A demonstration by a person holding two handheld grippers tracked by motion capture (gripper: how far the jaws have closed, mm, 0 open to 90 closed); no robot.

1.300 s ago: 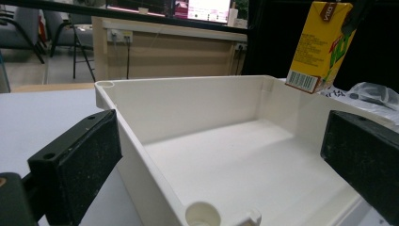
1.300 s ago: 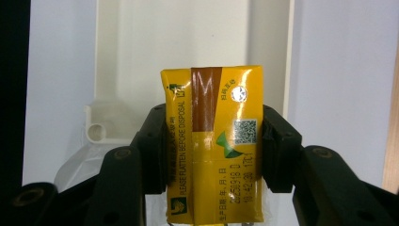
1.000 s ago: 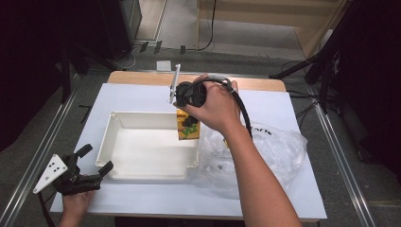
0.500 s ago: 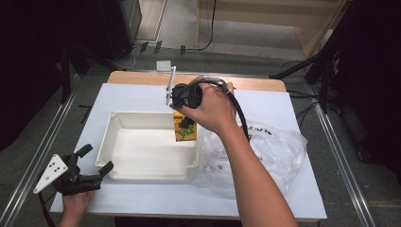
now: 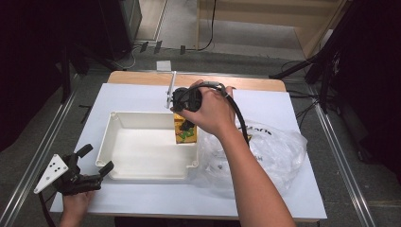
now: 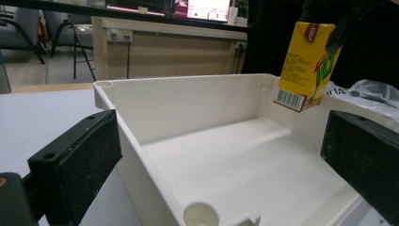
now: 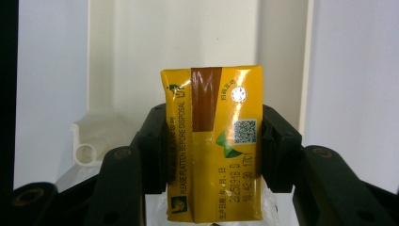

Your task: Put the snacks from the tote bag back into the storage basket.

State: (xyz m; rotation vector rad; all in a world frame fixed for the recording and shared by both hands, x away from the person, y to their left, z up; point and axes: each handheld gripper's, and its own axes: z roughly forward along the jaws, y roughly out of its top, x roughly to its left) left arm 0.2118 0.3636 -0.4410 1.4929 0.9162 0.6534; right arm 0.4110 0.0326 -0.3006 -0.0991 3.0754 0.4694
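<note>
A yellow juice carton (image 5: pixel 185 132) hangs over the right end of the white tray (image 5: pixel 142 114), close to its right wall and clear of its floor. My right gripper (image 5: pixel 183 124) points down from above and is shut on the carton (image 7: pixel 214 141), one black finger (image 7: pixel 155 150) pressing each narrow side. In the left gripper view the carton (image 6: pixel 308 66) hangs slightly tilted above the tray's far corner (image 6: pixel 263 80). My left gripper (image 5: pixel 98 159) rests at the table's front left, open, with its pads (image 6: pixel 89 160) level with the tray's near corner and nothing between them.
A crumpled clear plastic bag (image 5: pixel 269 151) lies on the white tabletop right of the tray, touching its right wall. The tray floor (image 6: pixel 235 160) is bare. A wooden strip (image 5: pixel 142 78) runs along the table's far edge.
The right hand has carried the carton slightly left and a little lower over the tray's right end. The left gripper has stayed where it was.
</note>
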